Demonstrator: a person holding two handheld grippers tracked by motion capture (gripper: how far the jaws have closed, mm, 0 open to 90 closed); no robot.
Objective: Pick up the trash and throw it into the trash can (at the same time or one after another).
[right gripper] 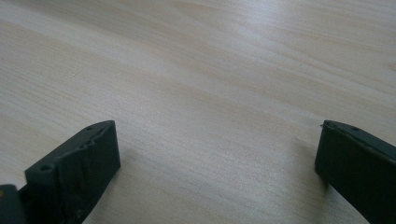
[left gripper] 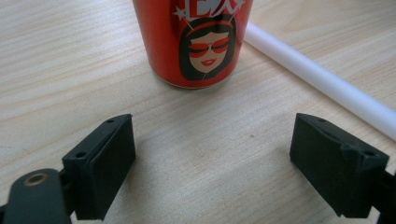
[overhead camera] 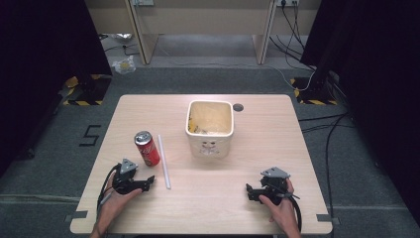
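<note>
A red drink can (overhead camera: 147,148) stands upright on the left part of the wooden table (overhead camera: 257,148). A white straw (overhead camera: 164,161) lies flat just to its right. My left gripper (overhead camera: 147,181) rests on the table just in front of the can, held by a hand. In the left gripper view it (left gripper: 212,140) is open, with the can (left gripper: 194,42) a short way beyond the jaws and the straw (left gripper: 322,79) to the right. My right gripper (overhead camera: 250,192) sits at the front right, jaws pointing left. It (right gripper: 217,135) is open over bare wood.
A cream square tub (overhead camera: 210,128) with a face printed on its front stands mid-table, with yellowish scraps inside. A small dark round hole (overhead camera: 238,107) lies behind it. Cables (overhead camera: 327,134) run over the floor at the right, and desk legs stand beyond the table.
</note>
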